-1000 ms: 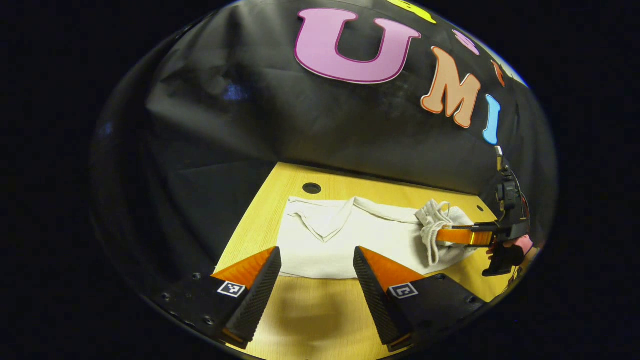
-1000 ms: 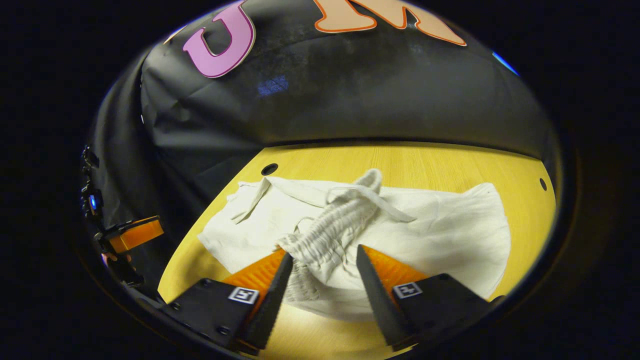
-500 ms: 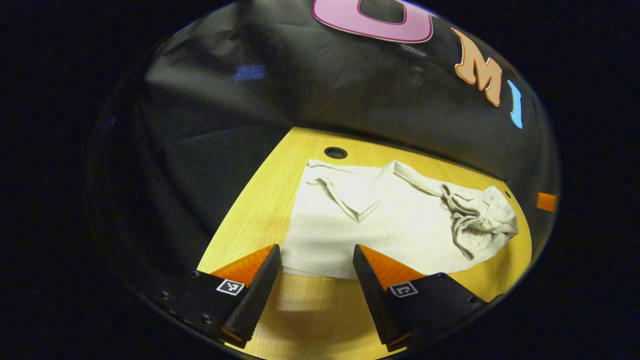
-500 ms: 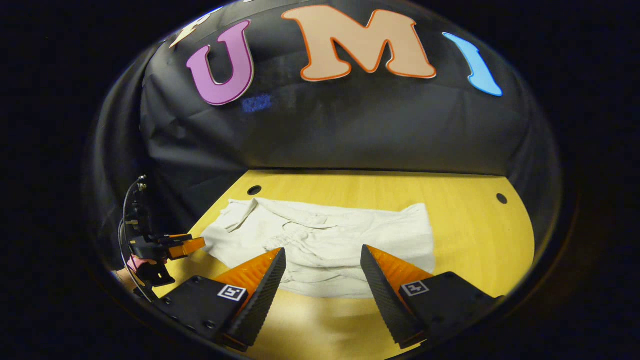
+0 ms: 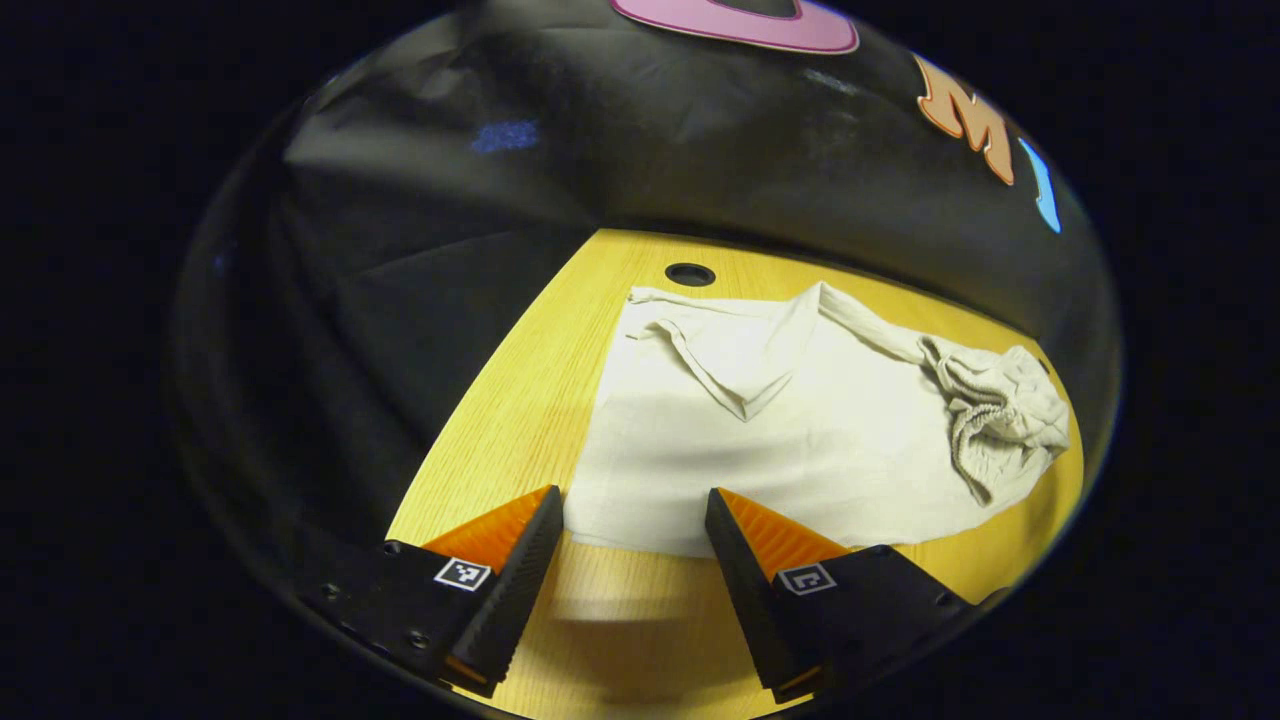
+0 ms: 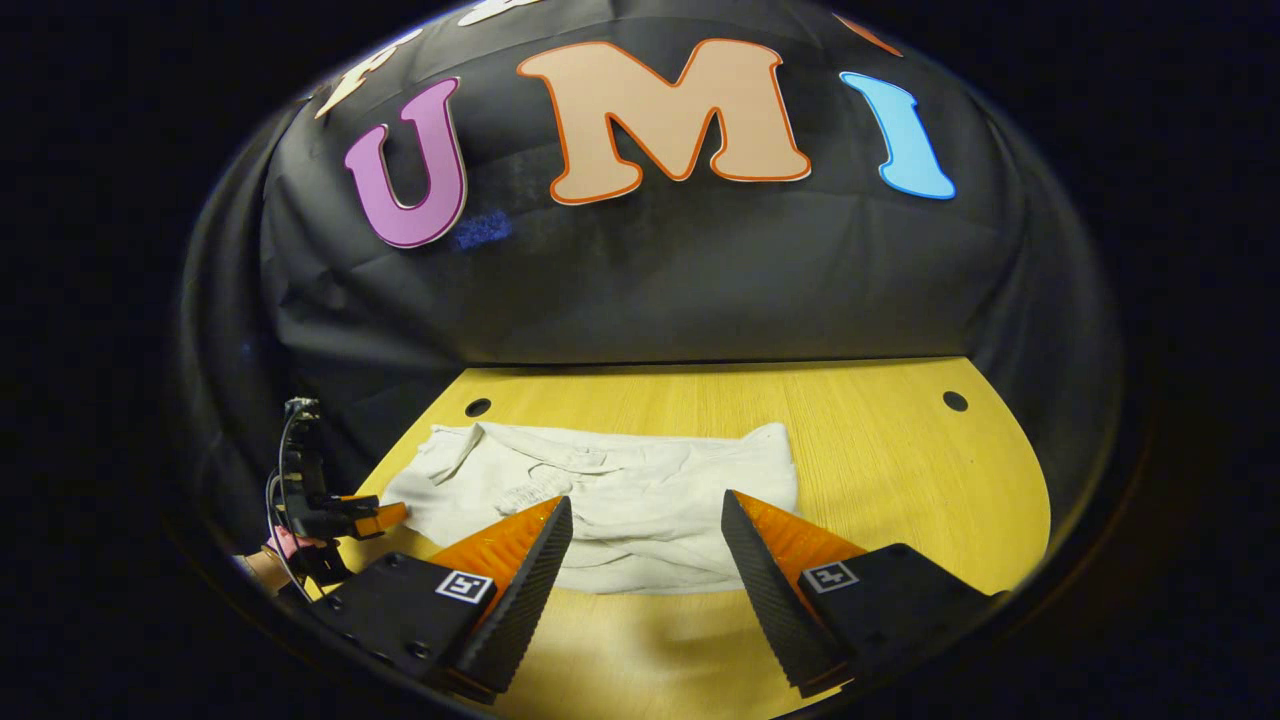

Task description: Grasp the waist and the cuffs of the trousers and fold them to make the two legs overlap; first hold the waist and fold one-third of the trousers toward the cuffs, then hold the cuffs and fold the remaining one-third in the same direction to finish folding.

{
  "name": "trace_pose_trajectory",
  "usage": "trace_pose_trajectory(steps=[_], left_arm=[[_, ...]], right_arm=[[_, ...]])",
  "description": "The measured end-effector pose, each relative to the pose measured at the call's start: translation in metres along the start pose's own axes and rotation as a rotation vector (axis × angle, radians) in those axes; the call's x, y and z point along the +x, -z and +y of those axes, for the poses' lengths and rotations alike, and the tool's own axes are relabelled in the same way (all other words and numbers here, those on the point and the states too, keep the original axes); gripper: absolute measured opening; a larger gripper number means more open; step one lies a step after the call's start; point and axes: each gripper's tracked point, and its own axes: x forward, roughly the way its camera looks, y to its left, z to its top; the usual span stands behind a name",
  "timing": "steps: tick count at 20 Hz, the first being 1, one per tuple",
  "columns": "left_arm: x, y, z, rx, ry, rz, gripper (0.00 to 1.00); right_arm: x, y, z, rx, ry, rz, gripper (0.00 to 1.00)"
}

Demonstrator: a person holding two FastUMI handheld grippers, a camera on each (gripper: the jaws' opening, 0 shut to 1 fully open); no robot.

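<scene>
Off-white trousers [image 5: 800,440] lie partly folded on the yellow wooden table [image 5: 520,400]. Their gathered elastic waist [image 5: 1000,410] rests on top of the cloth at the right in the left gripper view. A turned-over flap [image 5: 730,370] lies near the far edge. My left gripper [image 5: 630,560] stands open just short of the near edge of the trousers, holding nothing. In the right gripper view the trousers [image 6: 620,490] lie ahead of my right gripper [image 6: 645,570], which is open and holds nothing. The left gripper [image 6: 360,515], held by a hand, shows at the left there.
The table has round holes: one near the far left corner [image 5: 690,274], seen again as a hole [image 6: 478,407] in the right gripper view, and another at the far right [image 6: 955,401]. Black cloth walls close in behind and to the left. Bare tabletop [image 6: 900,470] lies right of the trousers.
My right gripper let go of the waist, which dropped onto the trousers, and drew back and up. The left gripper tilted downward a little and stays open near the trousers' edge.
</scene>
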Motion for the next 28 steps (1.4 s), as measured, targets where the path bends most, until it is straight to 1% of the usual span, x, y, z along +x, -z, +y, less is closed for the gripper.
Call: trace_pose_trajectory(steps=[1,2,3,4,5,7,8,10,12,13,17,18,19,20,21,22,25,26,27,28], left_arm=[[0.000,-0.005,-0.002,-0.003,0.003,-0.010,0.86],[0.001,-0.003,-0.005,-0.005,-0.002,0.000,0.78],[0.001,-0.003,-0.010,-0.006,0.001,-0.003,0.61],[0.003,-0.004,-0.015,-0.012,0.007,-0.003,0.57],[0.002,-0.005,-0.021,-0.024,0.021,-0.006,0.39],[0.003,-0.008,-0.024,-0.042,0.022,-0.015,0.08],[0.004,-0.010,-0.025,-0.061,0.015,-0.019,0.00],[0.004,-0.011,-0.027,-0.090,0.014,-0.018,0.00],[-0.003,-0.016,-0.034,-0.080,0.030,-0.011,0.00],[-0.006,-0.022,-0.041,-0.084,0.045,-0.026,0.00],[-0.031,-0.060,-0.078,-0.150,0.109,-0.105,0.00],[-0.039,-0.073,-0.091,-0.166,0.129,-0.127,0.00],[-0.045,-0.086,-0.104,-0.173,0.148,-0.152,0.00],[-0.051,-0.100,-0.117,-0.172,0.164,-0.178,0.00],[-0.059,-0.111,-0.128,-0.162,0.172,-0.199,0.00],[-0.066,-0.124,-0.141,-0.150,0.188,-0.219,0.00],[-0.089,-0.164,-0.194,-0.101,0.252,-0.276,0.00],[-0.096,-0.175,-0.214,-0.070,0.275,-0.289,0.00],[-0.102,-0.183,-0.236,-0.030,0.299,-0.292,0.00],[-0.110,-0.189,-0.257,0.022,0.321,-0.297,0.00]], right_arm=[[-0.001,0.001,0.003,-0.004,-0.009,0.003,0.91],[-0.001,0.002,0.004,-0.012,-0.014,0.007,0.91],[-0.002,0.002,0.003,-0.019,-0.016,0.008,0.96],[-0.004,0.001,0.001,-0.022,-0.017,0.005,0.96],[-0.009,-0.001,0.001,-0.020,-0.019,0.000,0.96],[-0.016,-0.003,-0.006,-0.027,-0.013,-0.008,0.96],[-0.022,-0.003,-0.010,-0.033,-0.009,-0.009,0.96],[-0.030,-0.001,-0.016,-0.052,0.000,-0.013,0.96],[-0.037,0.002,-0.026,-0.076,0.008,-0.010,0.96],[-0.041,0.002,-0.030,-0.082,0.008,-0.012,0.92],[-0.050,0.004,-0.044,-0.083,0.004,-0.009,0.92],[-0.050,0.006,-0.047,-0.083,0.001,-0.010,0.97],[-0.053,0.006,-0.052,-0.086,0.000,-0.009,0.97],[-0.053,0.005,-0.057,-0.091,0.001,-0.009,0.92],[-0.054,0.005,-0.062,-0.094,-0.001,-0.011,0.92],[-0.053,0.005,-0.066,-0.091,-0.006,-0.013,0.97],[-0.055,0.005,-0.080,-0.074,-0.022,-0.023,0.97],[-0.056,0.005,-0.087,-0.067,-0.024,-0.027,0.92],[-0.059,0.003,-0.093,-0.059,-0.025,-0.034,0.92],[-0.060,0.001,-0.101,-0.052,-0.025,-0.038,0.97]])
